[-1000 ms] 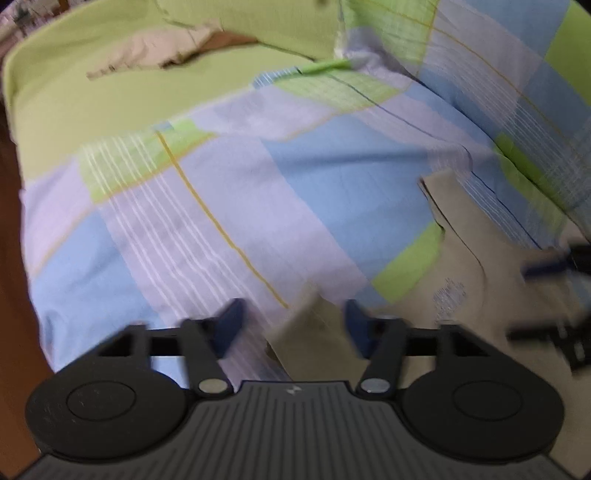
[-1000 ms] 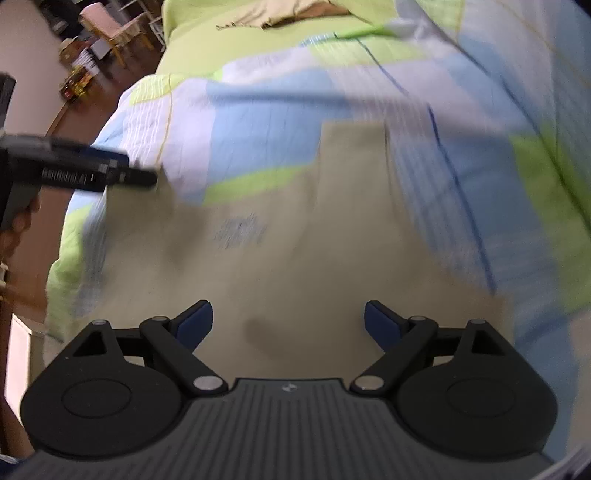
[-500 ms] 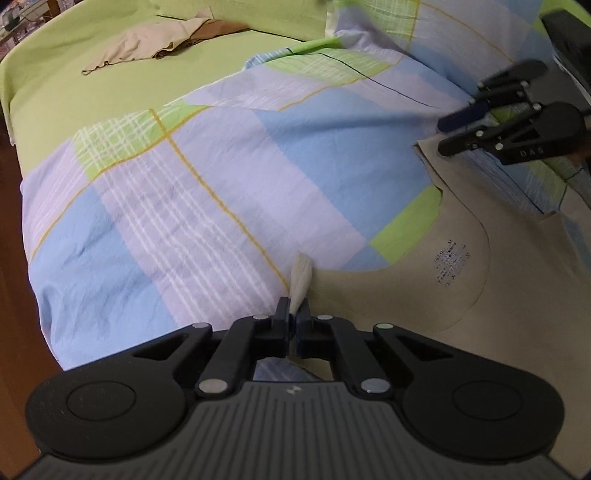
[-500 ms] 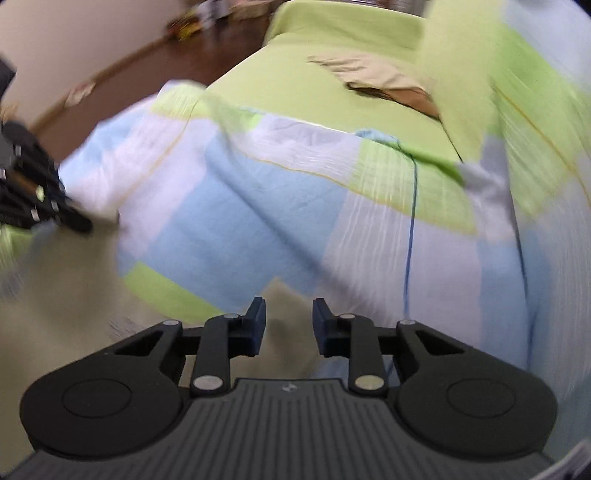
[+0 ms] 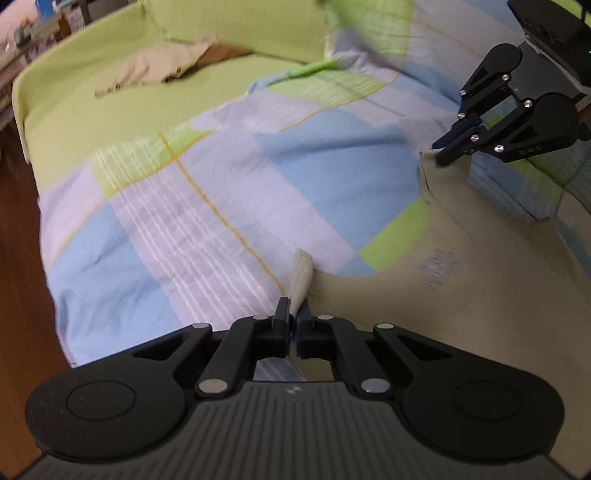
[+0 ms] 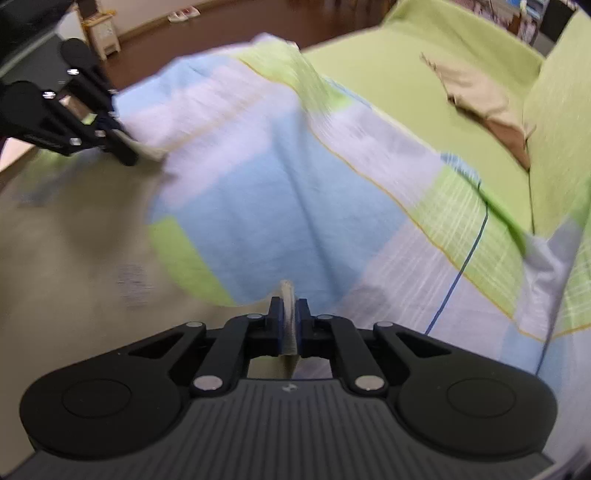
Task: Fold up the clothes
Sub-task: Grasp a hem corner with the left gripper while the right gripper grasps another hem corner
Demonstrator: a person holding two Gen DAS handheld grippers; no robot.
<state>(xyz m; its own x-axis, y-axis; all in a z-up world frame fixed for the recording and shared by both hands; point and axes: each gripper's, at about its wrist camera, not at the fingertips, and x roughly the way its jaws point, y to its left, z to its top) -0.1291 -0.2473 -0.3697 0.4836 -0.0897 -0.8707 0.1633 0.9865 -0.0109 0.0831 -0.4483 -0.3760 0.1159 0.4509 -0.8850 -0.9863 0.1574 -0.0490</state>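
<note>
While the beige shirt lies spread on the plaid quilt, the left gripper and right gripper each pinch 1 shoulder corner, jaws clamped on cloth. Doing this step well likely means lifting both corners level, keeping the neckline edge taut, so the fold lands straight.

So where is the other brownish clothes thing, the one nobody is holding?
The loose tan garment lies crumpled on the plain green sheet at the far end of the bed, upper left in the left wrist view, beyond the checked quilt and beside the green pillow.
</note>
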